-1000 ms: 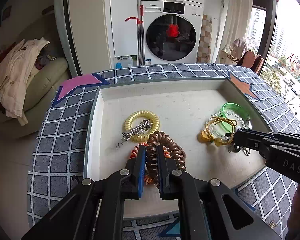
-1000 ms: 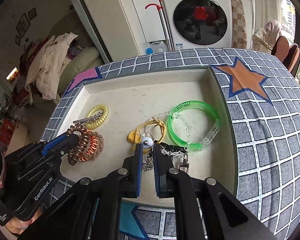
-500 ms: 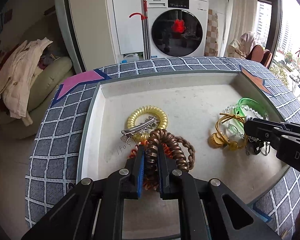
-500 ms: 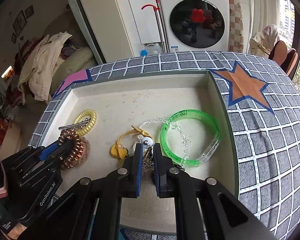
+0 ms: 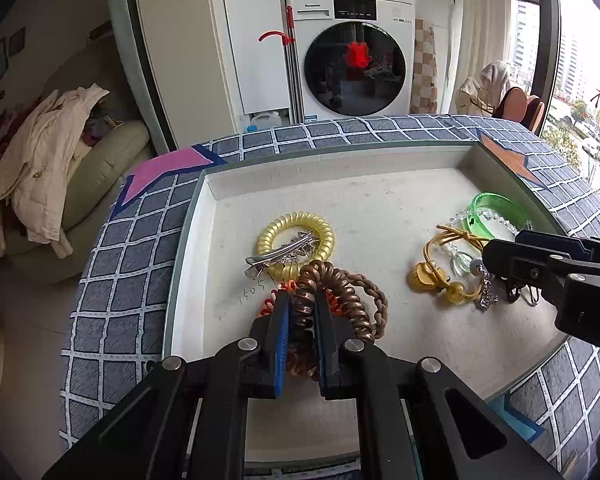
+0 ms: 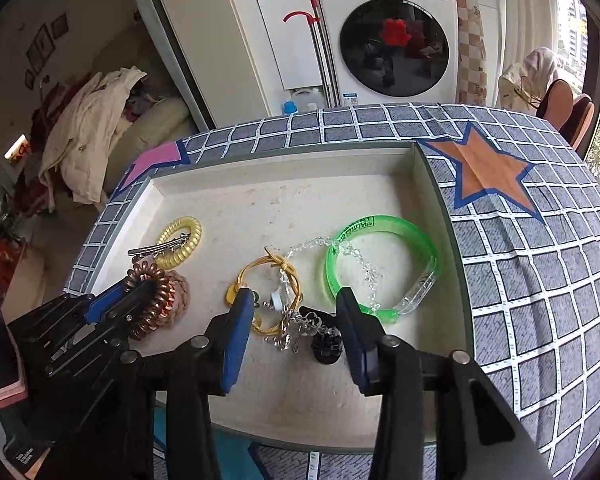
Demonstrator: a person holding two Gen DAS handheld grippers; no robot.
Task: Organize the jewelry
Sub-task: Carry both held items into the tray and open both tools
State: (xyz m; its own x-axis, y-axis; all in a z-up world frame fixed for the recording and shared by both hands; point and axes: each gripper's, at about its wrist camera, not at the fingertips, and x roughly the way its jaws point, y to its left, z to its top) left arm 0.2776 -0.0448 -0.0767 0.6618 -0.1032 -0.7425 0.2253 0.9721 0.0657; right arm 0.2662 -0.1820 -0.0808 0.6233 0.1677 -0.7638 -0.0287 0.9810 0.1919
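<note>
My left gripper (image 5: 301, 312) is shut on a brown coil hair tie (image 5: 332, 284), which rests on an orange coil tie and a braided brown tie (image 5: 374, 296) in the pale tray (image 5: 236, 178). A yellow coil tie (image 5: 296, 226) with a silver hair clip (image 5: 280, 254) lies just beyond. My right gripper (image 6: 296, 308) is open above a silver chain (image 6: 288, 328) and a small black piece (image 6: 326, 346). A yellow cord bracelet (image 6: 268, 276), a clear bead bracelet (image 6: 364, 268) and a green bangle (image 6: 380, 232) lie beyond it.
The tray sits on a grey checked cloth (image 6: 540, 280) with an orange star (image 6: 484, 172) and a pink star (image 5: 160, 172). A washing machine (image 5: 352, 52) and a sofa with clothes (image 5: 52, 152) stand beyond the table.
My right gripper has opened and let go of the silver chain, which now lies in the tray. My left gripper stays shut on the brown coil tie.
</note>
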